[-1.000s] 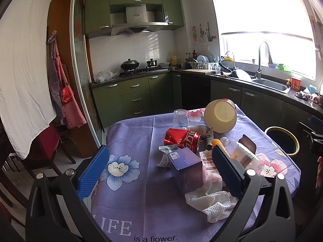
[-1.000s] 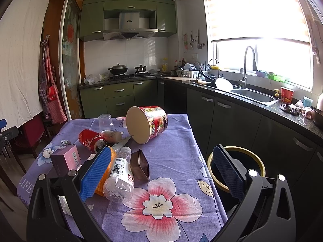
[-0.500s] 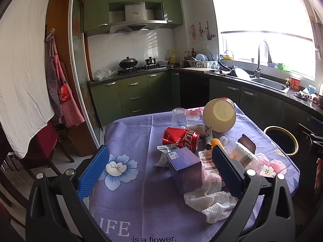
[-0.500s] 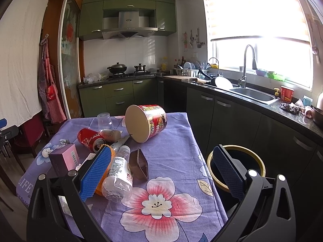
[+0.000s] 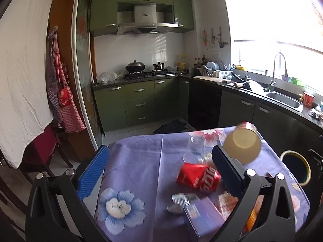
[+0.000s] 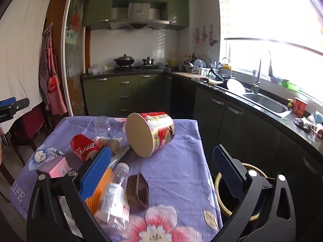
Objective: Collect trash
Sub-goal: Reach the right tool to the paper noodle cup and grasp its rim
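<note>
Here, both grippers are hovering wide open and empty over the tabletop (image 6: 181, 161). The left gripper (image 5: 159, 169) is facing the crushed red cola can (image 5: 198, 177); the right gripper (image 6: 161, 169) is sitting right of that can (image 6: 84, 147), near the tipped noodle tub (image 6: 150, 133).

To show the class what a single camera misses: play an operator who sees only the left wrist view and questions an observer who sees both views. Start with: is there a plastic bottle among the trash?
Observer: Yes. A clear plastic bottle lies on its side by the left finger of the right gripper, which is open.
Operator: Anything beside it?
Observer: A brown hexagonal container lies tipped over, right next to the bottle.
Operator: The tipped tub shows me only a pale round end.
Observer: From the right wrist view, the tub has a red printed wrapper around its side.
</note>
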Demonstrator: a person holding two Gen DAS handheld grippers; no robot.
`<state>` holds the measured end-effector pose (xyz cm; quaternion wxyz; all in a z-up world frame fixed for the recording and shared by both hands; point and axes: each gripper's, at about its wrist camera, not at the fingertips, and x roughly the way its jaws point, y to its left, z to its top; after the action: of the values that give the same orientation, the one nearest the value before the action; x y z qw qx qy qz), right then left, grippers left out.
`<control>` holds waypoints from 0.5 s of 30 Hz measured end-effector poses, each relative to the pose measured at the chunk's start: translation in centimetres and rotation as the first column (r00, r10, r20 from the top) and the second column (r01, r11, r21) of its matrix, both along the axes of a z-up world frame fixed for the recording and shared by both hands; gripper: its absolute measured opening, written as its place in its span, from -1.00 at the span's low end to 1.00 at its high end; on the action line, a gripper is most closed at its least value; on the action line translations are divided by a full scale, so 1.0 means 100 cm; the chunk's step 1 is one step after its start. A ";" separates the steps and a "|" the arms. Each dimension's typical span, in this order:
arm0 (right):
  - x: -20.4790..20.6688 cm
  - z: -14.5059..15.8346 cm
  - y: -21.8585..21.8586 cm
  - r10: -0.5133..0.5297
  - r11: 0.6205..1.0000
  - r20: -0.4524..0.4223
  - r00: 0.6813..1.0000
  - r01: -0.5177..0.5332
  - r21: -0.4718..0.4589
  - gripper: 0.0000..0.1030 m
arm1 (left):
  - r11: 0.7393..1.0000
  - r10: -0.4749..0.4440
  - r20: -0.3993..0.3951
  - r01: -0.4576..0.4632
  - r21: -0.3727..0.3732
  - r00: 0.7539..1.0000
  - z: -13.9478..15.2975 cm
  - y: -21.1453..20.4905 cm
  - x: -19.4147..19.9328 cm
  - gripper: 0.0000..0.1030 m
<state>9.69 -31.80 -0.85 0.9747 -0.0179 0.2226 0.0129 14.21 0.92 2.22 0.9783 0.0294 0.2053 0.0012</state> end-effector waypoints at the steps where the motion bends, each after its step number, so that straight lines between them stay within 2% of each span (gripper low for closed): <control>1: 0.016 0.001 0.005 0.017 1.000 -0.014 1.000 -0.017 -0.005 0.93 | 1.000 0.009 -0.005 -0.009 -0.008 1.000 -0.002 0.003 0.017 0.88; 5: 0.075 -0.005 0.025 0.037 0.998 -0.072 0.997 -0.041 -0.054 0.89 | 0.998 0.035 -0.038 -0.037 -0.046 0.999 -0.017 0.008 0.071 0.88; 8: 0.119 -0.021 0.035 0.027 0.995 -0.127 0.992 -0.038 -0.090 0.80 | 0.997 0.059 -0.046 -0.060 -0.040 0.997 -0.032 0.006 0.102 0.88; 15: 0.200 -0.061 0.030 -0.044 0.992 -0.230 0.972 0.016 -0.122 0.47 | 0.994 0.073 -0.079 -0.078 -0.070 0.994 -0.064 0.014 0.145 0.88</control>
<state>29.69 -28.78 -6.94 0.9393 -0.0711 0.3355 -0.0132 28.67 2.28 -4.15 0.9694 -0.0142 0.2434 0.0296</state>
